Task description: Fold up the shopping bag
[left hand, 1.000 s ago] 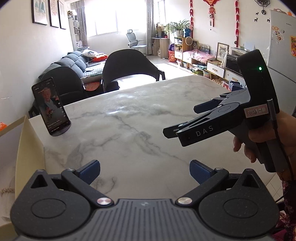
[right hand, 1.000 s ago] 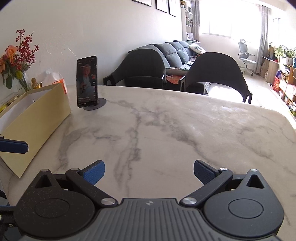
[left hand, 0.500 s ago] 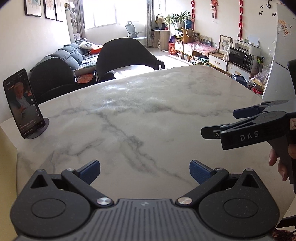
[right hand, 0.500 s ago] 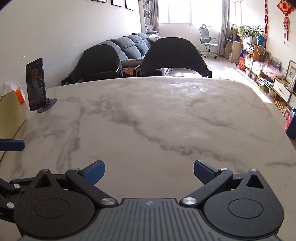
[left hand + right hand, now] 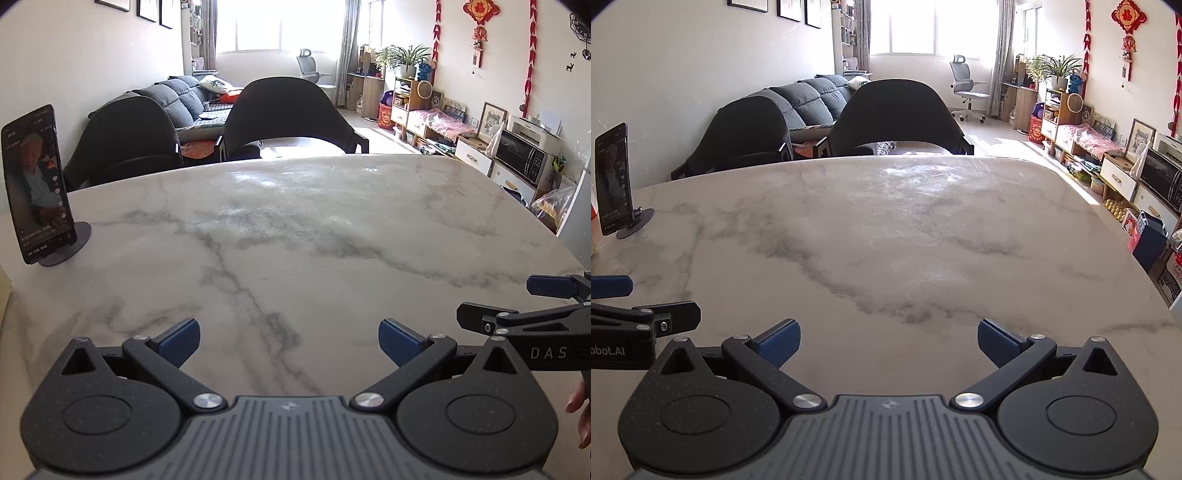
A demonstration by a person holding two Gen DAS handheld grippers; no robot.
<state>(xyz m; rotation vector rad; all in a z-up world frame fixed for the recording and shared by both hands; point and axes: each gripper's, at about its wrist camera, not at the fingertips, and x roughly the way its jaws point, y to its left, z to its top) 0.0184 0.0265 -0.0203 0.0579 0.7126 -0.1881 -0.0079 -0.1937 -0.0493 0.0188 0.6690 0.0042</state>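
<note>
- Two grippers hover side by side over a marble table [image 5: 295, 236]; both views look forward across it.
- Left gripper [image 5: 289, 341]: fingers spread wide, nothing between the blue pads.
- Right gripper [image 5: 888, 341]: fingers spread wide as well, nothing held.
- Shopping bag: not visible in either view. Neither its location nor its condition, folded or unfolded, can be determined.
- Step in hand: undetermined. The scene fits either a bag still to be brought to the table or a folded bag already taken out of frame.
- Next move: cannot be specified until the bag comes into view.
- Left wrist view only: the right gripper enters at the lower right edge, with fingertips of the person's hand [image 5: 583, 413] below it.
- Right wrist view only: the left gripper enters at the lower left edge.
- Both views: a phone on a stand [image 5: 38, 184] at the left edge, upright, screen lit.
</note>
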